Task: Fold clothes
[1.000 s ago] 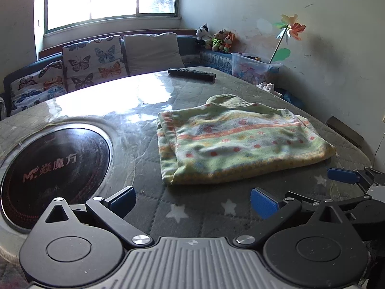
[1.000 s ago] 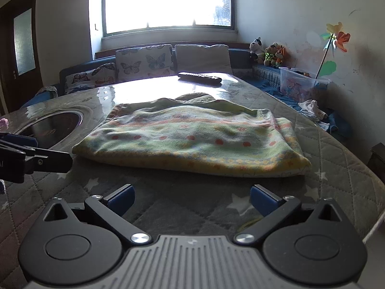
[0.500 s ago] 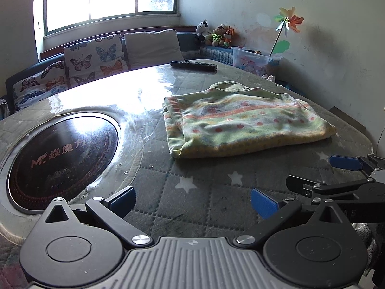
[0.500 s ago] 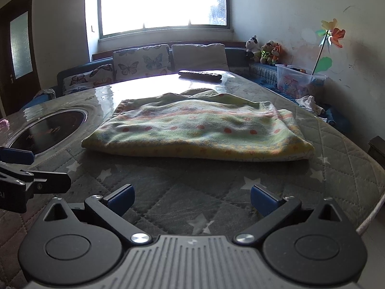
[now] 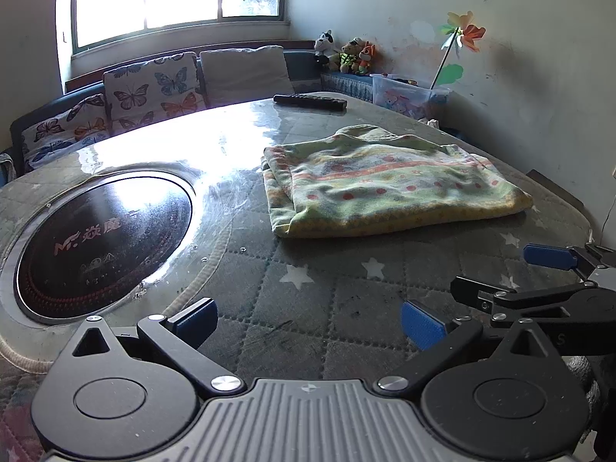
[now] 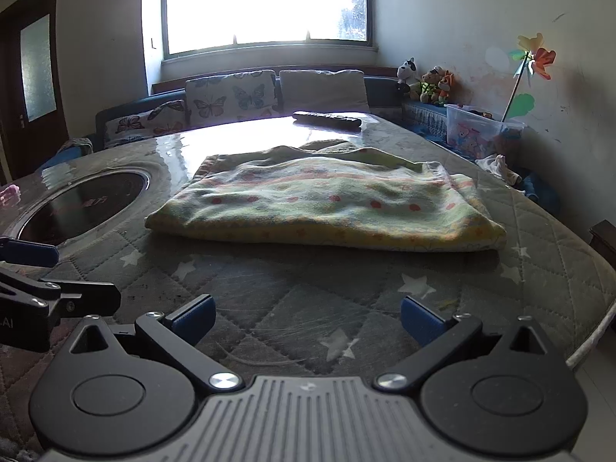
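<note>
The cooktop (image 5: 104, 242) shows "MF" with Chinese characters. A folded green cloth (image 5: 389, 188) with red dots lies ahead of both grippers, left (image 5: 308, 321) and right (image 6: 306, 317), jaws apart, empty.

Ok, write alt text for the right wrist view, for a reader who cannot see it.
A folded green and yellow patterned garment lies flat on a quilted, star-printed table, beyond the open right gripper. The left gripper juts in at the left edge, near a round black cooktop set into the table; a remote control lies at the far side.
</note>
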